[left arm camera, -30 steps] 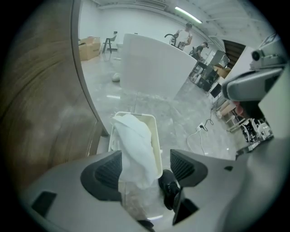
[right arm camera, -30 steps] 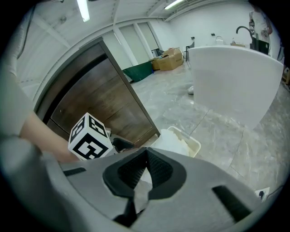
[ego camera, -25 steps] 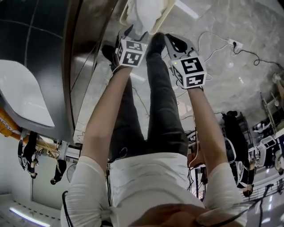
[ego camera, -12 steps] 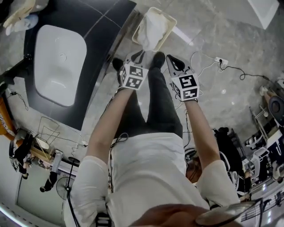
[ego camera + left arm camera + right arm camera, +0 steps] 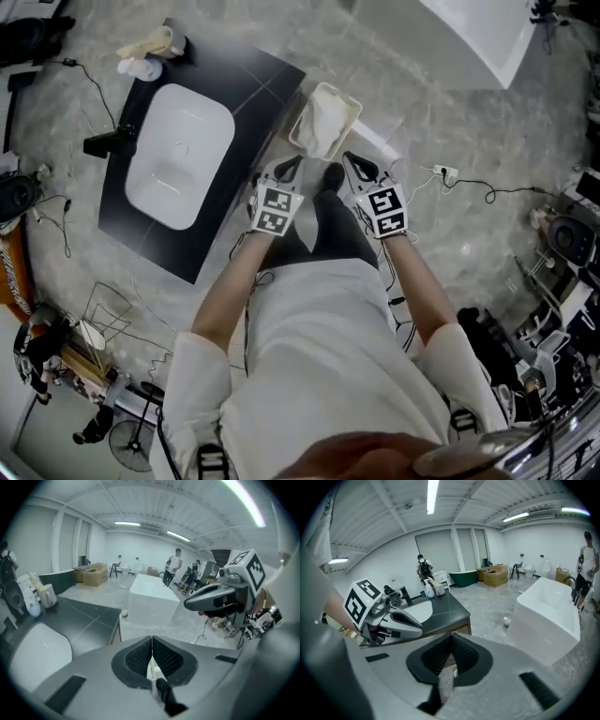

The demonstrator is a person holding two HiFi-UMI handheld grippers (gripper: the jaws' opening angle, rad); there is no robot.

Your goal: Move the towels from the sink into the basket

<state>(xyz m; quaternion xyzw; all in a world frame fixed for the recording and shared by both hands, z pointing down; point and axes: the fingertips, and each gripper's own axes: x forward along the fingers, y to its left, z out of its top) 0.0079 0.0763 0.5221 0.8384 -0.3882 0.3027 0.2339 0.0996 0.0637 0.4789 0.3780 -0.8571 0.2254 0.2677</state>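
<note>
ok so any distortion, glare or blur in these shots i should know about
Head view: evenly lit and sharp, though the wide lens bows the counter; no hard glare on the sink. Left gripper view: fisheye circle with dark corners, ceiling strip light blown out. Right gripper view: same fisheye, another strip light glaring, the left edge blurred.

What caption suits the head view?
Left gripper and right gripper, shut, beside cream basket of white towels; white sink empty.
</note>
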